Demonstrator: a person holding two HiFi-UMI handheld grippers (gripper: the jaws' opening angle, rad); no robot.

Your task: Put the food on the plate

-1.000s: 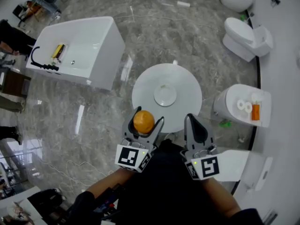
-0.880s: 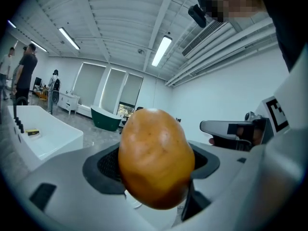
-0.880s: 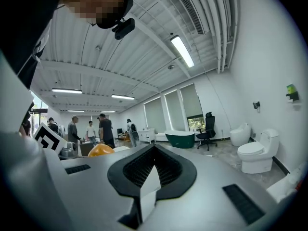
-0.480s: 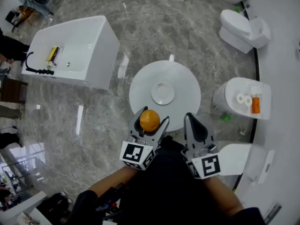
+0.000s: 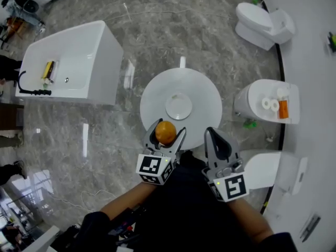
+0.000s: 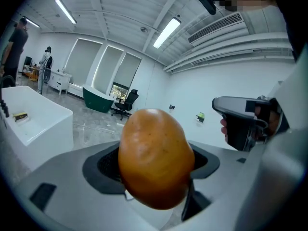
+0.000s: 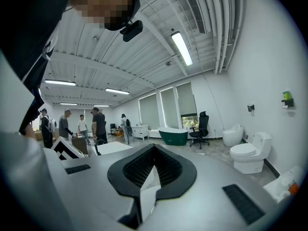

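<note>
An orange, potato-shaped piece of food [image 5: 165,132] [image 6: 155,157] sits clamped between the jaws of my left gripper [image 5: 165,133] [image 6: 156,170], held above the near edge of a round white table [image 5: 155,91]. A small white plate [image 5: 179,106] lies at the table's centre, just beyond the food. My right gripper [image 5: 217,143] [image 7: 153,170] hangs beside the left one, over the table's near right edge, shut with its pads together and nothing between them.
A white bathtub [image 5: 73,62] stands to the left on the marble floor. Toilets [image 5: 260,22] line the right wall, with a white cabinet [image 5: 270,101] holding paper rolls and an orange item. In the right gripper view several people [image 7: 79,126] stand far off.
The view has shifted so the table and plate sit closer to my grippers. The left gripper, still holding the food, has edged toward the plate. The right gripper has kept its pose.
</note>
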